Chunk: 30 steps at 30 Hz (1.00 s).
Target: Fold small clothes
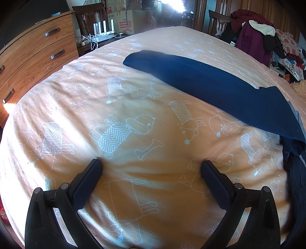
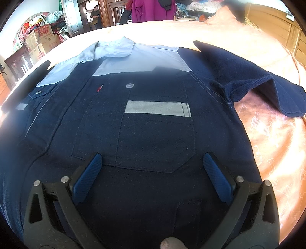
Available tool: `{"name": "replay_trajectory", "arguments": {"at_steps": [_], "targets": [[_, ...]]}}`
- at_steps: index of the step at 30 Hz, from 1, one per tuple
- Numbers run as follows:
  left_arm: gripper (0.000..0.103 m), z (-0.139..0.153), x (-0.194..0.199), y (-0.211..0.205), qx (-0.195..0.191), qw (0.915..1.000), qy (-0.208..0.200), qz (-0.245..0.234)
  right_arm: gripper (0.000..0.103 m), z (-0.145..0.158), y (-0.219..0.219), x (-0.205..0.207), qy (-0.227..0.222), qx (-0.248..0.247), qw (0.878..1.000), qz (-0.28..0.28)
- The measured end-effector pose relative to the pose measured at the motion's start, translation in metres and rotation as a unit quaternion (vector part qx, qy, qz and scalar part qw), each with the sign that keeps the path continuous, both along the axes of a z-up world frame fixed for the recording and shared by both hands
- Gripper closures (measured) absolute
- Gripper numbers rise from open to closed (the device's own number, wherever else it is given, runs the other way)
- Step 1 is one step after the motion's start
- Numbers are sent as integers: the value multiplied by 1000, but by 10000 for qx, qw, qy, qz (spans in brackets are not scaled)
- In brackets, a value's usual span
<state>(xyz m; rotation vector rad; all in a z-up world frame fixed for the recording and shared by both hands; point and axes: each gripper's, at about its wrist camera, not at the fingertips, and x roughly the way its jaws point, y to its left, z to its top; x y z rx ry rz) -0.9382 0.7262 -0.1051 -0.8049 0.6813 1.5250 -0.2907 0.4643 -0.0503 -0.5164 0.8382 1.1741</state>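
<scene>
A navy work shirt (image 2: 153,134) with a pale grey yoke and collar (image 2: 114,49) lies flat, front up, on an orange bedsheet. Its chest pocket carries a grey stripe (image 2: 157,108). One short sleeve (image 2: 248,76) spreads out to the right. My right gripper (image 2: 153,162) hovers open over the shirt's lower front, nothing between its fingers. In the left wrist view the other navy sleeve (image 1: 210,84) stretches across the sheet, far ahead and to the right. My left gripper (image 1: 151,166) stands open over bare sheet, holding nothing.
The bed's orange sheet (image 1: 114,115) has white dog and bone prints. A wooden chest of drawers (image 1: 34,57) stands at the left. Chairs piled with clothes (image 1: 256,32) and cardboard boxes (image 1: 126,21) lie beyond the bed. A person (image 2: 94,16) stands in a far doorway.
</scene>
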Motion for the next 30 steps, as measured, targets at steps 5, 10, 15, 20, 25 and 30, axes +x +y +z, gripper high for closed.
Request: {"name": "replay_trajectory", "arguments": {"at_steps": [5, 10, 15, 20, 25, 30], "targets": [[0, 0, 0, 0, 0, 10000, -11, -2, 0, -1, 1, 0, 12, 6, 10000, 5], [0, -2, -1, 0, 19, 10000, -38, -3, 0, -2, 2, 0, 25, 9, 10000, 11], [0, -2, -2, 0, 22, 10000, -56, -5, 0, -2, 2, 0, 24, 7, 10000, 12], [0, -1, -2, 0, 21, 10000, -55, -5, 0, -2, 2, 0, 20, 0, 10000, 15], [0, -2, -1, 0, 25, 10000, -57, -6, 0, -2, 2, 1, 30, 4, 10000, 18], [0, -1, -1, -1, 29, 10000, -62, -9, 0, -2, 2, 0, 32, 1, 10000, 21]]}}
